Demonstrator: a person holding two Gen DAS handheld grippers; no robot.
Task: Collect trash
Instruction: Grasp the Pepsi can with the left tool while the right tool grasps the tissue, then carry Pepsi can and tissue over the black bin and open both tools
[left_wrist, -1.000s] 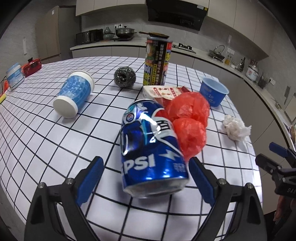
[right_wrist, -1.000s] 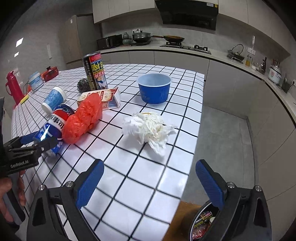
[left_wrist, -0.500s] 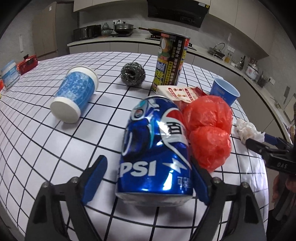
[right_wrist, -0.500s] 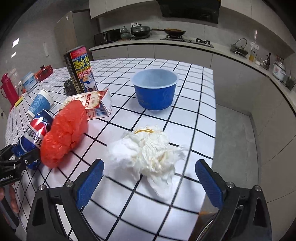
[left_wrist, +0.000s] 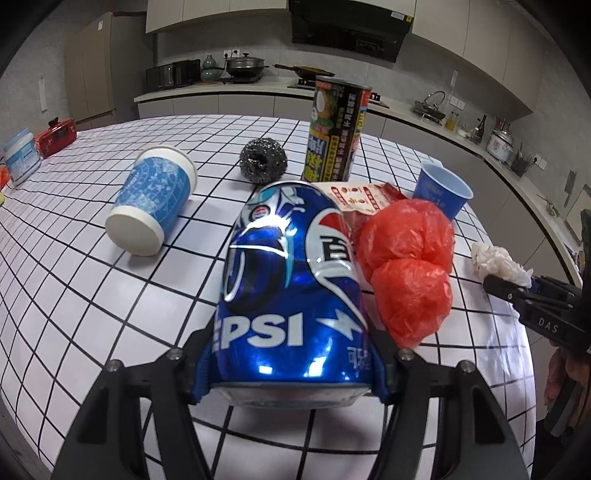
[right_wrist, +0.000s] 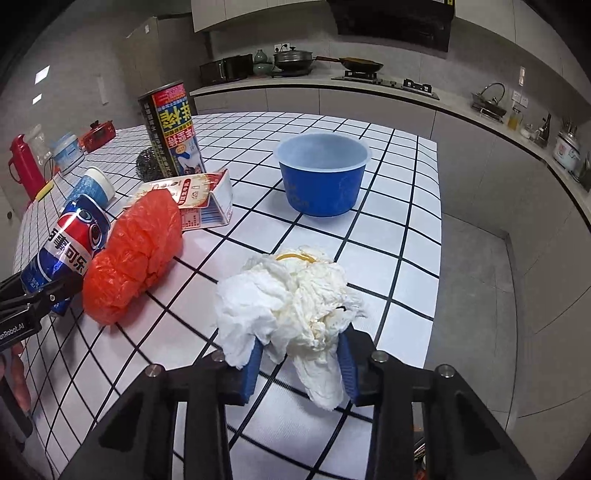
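In the left wrist view, a blue paper cup (left_wrist: 153, 205) is lying on its side at the left of the checked tabletop (left_wrist: 74, 295). At lower centre, the left hand-held gripper (left_wrist: 291, 373) is clamping the base of a blue Pepsi can (left_wrist: 291, 291), with a red plastic bag (left_wrist: 406, 266) touching its right side. In the right wrist view, the right hand-held gripper (right_wrist: 301, 365) is pinching a crumpled white tissue (right_wrist: 291, 299) at lower centre, below a blue bowl (right_wrist: 323, 179).

Even, dim indoor light; ceiling glare streaks the Pepsi can (left_wrist: 291, 295). Soft shadows lie on the counter (right_wrist: 391, 206). Fisheye bending and dark vignetted corners; focus sharp.
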